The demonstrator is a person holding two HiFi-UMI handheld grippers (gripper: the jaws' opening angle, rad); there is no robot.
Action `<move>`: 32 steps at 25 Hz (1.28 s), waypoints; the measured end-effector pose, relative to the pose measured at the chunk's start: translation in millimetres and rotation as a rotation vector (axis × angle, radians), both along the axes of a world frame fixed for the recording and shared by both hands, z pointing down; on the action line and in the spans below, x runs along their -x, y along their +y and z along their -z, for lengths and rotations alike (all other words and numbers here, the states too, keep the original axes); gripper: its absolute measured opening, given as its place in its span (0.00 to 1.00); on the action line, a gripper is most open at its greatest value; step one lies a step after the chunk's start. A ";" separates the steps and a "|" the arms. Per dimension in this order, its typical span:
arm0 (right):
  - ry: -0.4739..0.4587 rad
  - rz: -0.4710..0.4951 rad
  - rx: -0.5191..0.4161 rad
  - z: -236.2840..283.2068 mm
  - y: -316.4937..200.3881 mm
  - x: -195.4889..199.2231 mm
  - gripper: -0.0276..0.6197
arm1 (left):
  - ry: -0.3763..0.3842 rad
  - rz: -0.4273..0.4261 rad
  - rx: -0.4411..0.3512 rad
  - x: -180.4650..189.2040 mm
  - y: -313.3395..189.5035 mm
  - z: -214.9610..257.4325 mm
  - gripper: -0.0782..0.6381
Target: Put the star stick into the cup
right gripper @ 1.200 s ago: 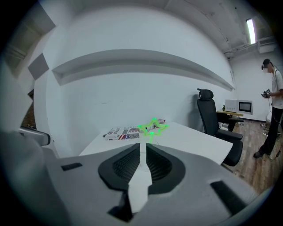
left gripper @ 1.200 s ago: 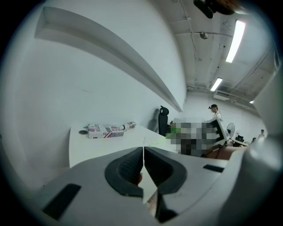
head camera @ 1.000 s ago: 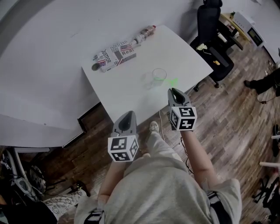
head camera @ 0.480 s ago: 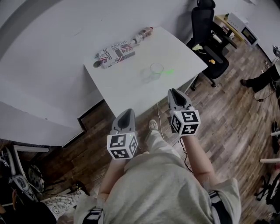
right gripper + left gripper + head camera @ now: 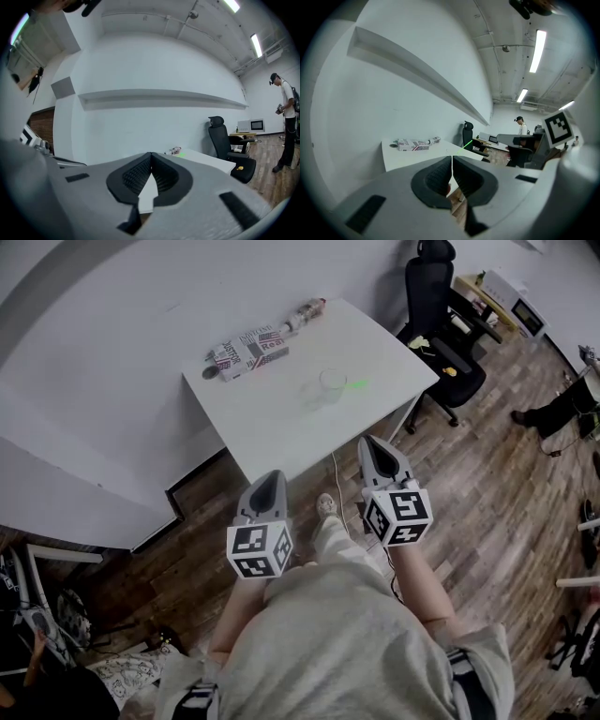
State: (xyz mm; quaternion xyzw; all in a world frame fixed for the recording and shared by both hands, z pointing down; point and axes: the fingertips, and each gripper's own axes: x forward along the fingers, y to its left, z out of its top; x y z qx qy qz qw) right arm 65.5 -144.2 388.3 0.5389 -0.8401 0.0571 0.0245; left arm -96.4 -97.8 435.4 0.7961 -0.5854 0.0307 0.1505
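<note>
A clear cup (image 5: 331, 384) stands upright near the middle of the white table (image 5: 281, 437). Just right of it lies a thin green stick (image 5: 355, 385), seen as a green streak (image 5: 467, 144) in the left gripper view. My left gripper (image 5: 268, 487) hangs off the table's near edge, over the floor, shut with nothing in it. My right gripper (image 5: 373, 446) is at the table's near right edge, also shut and empty. Both stay well short of the cup. In the right gripper view only a green spot (image 5: 182, 153) on the tabletop shows.
A printed box (image 5: 247, 349) and a wrapped bottle (image 5: 305, 311) lie along the table's far edge. A black office chair (image 5: 433, 298) stands right of the table. A person (image 5: 287, 123) stands further right. A wall (image 5: 112, 352) runs behind and left of the table.
Both grippers have drawn back toward the body, away from the table. The table, cup and stick sit farther off in the head view.
</note>
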 end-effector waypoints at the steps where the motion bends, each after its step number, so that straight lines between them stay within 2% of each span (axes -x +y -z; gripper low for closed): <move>1: -0.007 0.001 -0.003 1.8 3.9 0.7 0.04 | 0.000 0.001 -0.003 0.6 2.1 1.2 0.12; 9: -0.036 0.012 -0.007 2.5 23.2 6.2 0.04 | 0.000 0.005 -0.003 4.3 9.2 1.9 0.12; 20: 0.008 0.039 -0.007 0.2 24.4 12.2 0.04 | 0.005 0.001 0.001 2.7 5.6 -0.2 0.12; 32: 0.000 0.044 0.003 -3.6 19.1 16.1 0.04 | 0.006 -0.002 0.009 4.6 0.2 -2.5 0.12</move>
